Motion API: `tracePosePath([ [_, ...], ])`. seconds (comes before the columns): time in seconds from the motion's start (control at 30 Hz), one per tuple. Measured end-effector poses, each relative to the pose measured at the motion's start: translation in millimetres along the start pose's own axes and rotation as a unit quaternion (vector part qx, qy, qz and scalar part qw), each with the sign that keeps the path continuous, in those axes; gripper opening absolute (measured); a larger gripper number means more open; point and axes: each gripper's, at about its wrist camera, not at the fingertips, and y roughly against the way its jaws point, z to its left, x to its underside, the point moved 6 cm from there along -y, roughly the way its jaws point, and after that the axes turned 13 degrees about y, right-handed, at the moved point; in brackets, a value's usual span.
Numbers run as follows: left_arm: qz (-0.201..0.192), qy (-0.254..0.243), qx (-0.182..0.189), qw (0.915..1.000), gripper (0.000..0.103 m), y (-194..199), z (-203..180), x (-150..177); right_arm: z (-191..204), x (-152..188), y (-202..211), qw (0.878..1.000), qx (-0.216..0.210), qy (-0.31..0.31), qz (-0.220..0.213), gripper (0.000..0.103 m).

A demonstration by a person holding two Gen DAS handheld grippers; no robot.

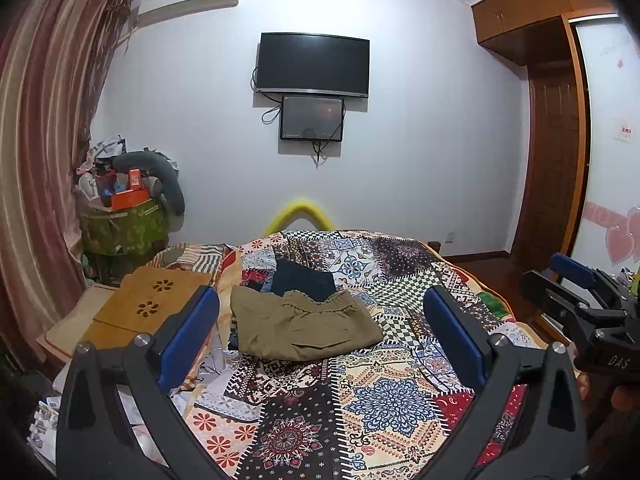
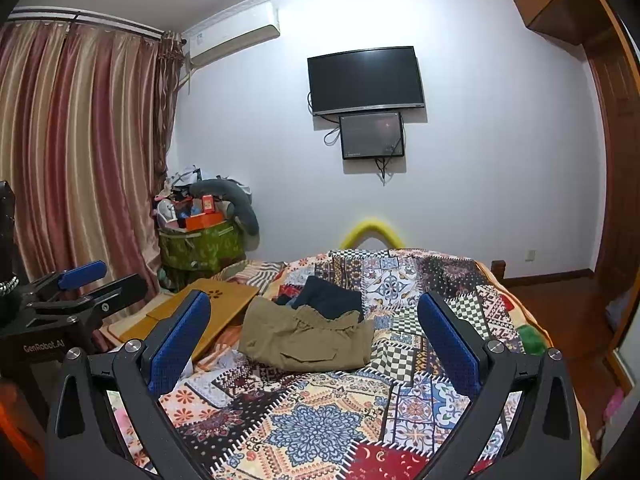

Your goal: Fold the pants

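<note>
So the pants [image 1: 304,326] are lying on the bed [image 1: 400,392], already bunched into a rough rectangle, partly over a dark garment [image 1: 306,280]. Soft, light cloth, probably floppy, so I'd pinch the waistband corners. Left hand-held gripper [image 1: 320,336] and right hand-held gripper [image 2: 314,340] both hang above the quilt, jaws apart, holding nothing. Green bin [image 2: 202,246] by the curtain is heaped with clutter.

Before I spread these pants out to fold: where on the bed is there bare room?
Free: the quilt between the khaki pants and both open grippers, plus the stretch right of the pants. Crowded: the left edge, with the wooden board and loose cloth, and behind the pants, where a dark garment lies.
</note>
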Motion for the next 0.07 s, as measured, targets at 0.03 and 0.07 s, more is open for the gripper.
tracePosePath([
  [0.03, 0.000, 0.000, -0.001, 1.0000, 0.103, -0.6, 0.0, 0.0, -0.4, 0.0, -0.8, 1.000, 0.000, -0.001, 0.001, 0.103],
  [0.07, 0.001, -0.001, -0.002, 1.0000, 0.103, -1.9, -0.2, 0.5, -0.6, 0.3, -1.5, 1.000, 0.000, -0.002, 0.001, 0.103],
])
